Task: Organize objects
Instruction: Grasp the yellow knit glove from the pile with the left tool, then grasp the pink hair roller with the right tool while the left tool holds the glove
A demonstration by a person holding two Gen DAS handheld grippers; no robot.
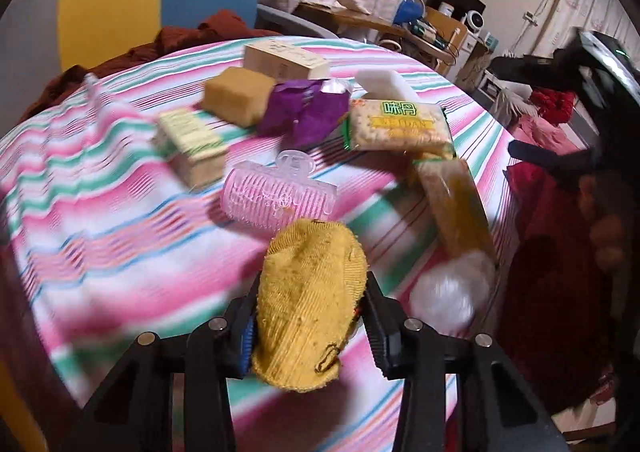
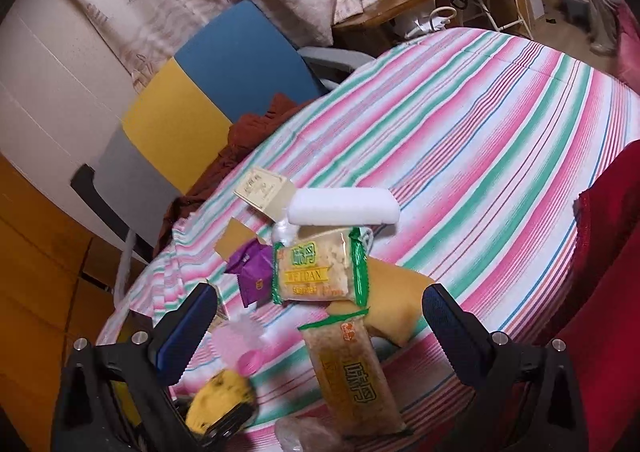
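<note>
The left claw (image 1: pixel 310 316) is clamped on a yellow knitted sock (image 1: pixel 310 300), its two fingers (image 1: pixel 378 316) pressing the fabric from both sides, lifted over the near edge of the striped tabletop (image 1: pixel 100 220). Beyond the sock, from left to right, lie a small green-and-cream box (image 1: pixel 192 144), a pink hair roller (image 1: pixel 278 198) just ahead of the sock, a tan sponge block (image 1: pixel 236 96), a purple wrapper (image 1: pixel 302 112) touching the sponge, a pale carton (image 1: pixel 284 60) towards the far edge, a white foam block (image 1: pixel 384 86), and a green-trimmed cracker packet (image 1: pixel 396 126) overlapping that foam block. A second cracker packet (image 1: pixel 452 204) runs along the right edge, with a blurred clear plastic ball (image 1: pixel 448 292) at its near end.

The right claw (image 2: pixel 316 328) hangs wide open and empty above the second cracker packet (image 2: pixel 352 368), with the green-trimmed cracker packet (image 2: pixel 316 268) and the white foam block (image 2: pixel 344 208) beyond it.
</note>
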